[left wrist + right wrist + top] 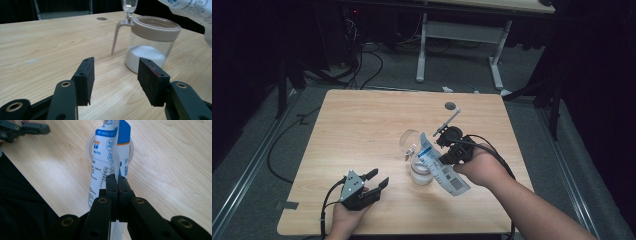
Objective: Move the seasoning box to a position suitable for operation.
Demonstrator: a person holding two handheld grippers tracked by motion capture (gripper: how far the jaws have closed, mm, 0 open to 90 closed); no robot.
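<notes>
Fingers (111,185) of the right gripper (117,182) were pressed together on a white-and-blue printed sachet (105,162), pinching its flat middle so that the pack stood between the pads and ran on past their tips. That sachet hung tilted above the open mouth of a clear jar (421,170) on the desk (362,130). The left gripper (378,178) lay well apart from the jar, near the desk's front edge, its fingers (85,80) spread with nothing between them.

From the high view the sachet (439,165) slanted from the right hand (482,167) down toward the jar, with a stemmed glass (410,142) just behind it. The left gripper view added what that one could not: the jar (150,45) had a beige collar (156,28), a thin wire handle (116,37) and white powder (145,56) in its bottom. The right gripper view looked down the pack onto the jar's rim (88,146).

The sachet was white with blue panels, small print and a barcode.
</notes>
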